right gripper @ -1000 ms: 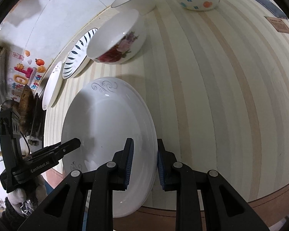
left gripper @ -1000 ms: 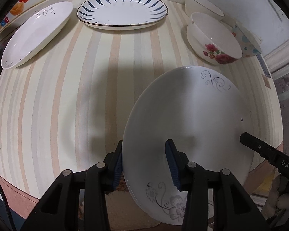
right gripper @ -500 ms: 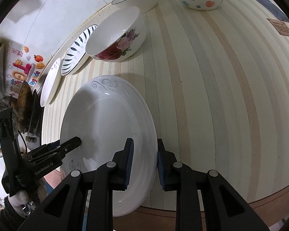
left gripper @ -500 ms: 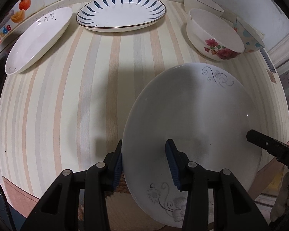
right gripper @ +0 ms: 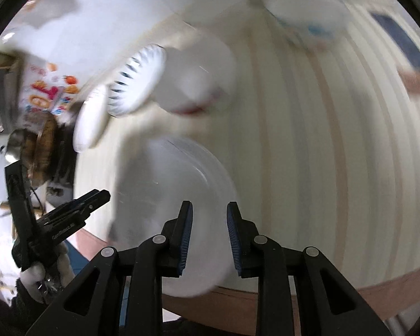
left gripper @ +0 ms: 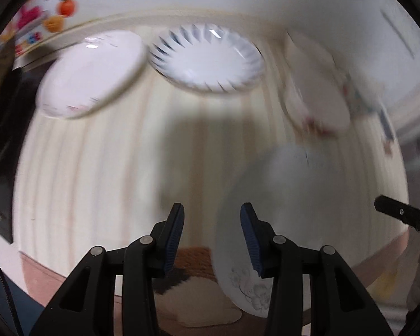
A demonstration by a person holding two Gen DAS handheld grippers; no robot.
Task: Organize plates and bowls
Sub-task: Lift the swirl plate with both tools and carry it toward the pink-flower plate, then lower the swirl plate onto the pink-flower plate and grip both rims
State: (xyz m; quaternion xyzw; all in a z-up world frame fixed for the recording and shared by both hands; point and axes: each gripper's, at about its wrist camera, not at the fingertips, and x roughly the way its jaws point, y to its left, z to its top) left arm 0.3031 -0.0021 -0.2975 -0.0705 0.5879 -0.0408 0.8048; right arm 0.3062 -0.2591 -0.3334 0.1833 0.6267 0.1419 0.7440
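A: L tongs status?

B: Standing apart, nothing btwn the pads. The white plate w/ grey floral print is sitting just right of them, behind the right pad, on the striped tabletop. Not gripping it.

A: R tongs?

B: Jaws opening right now. Same plate is lying under and left of them; its rim is showing in the gap, but I can't tell whether the pads are touching it. Frames are smearing badly.

A: Rest of the crockery?

B: Far side from the L tongs: plain white plate ahead-left, blue-leaf plate straight ahead, rose bowl ahead-right, more bowls behind it, too blurred to split. From the R tongs the rose bowl is sitting straight ahead past the plate, and the spotted bowl further ahead-right.

A: Tongs seeing each other?

B: Yes, L tongs showing at left of the R view.
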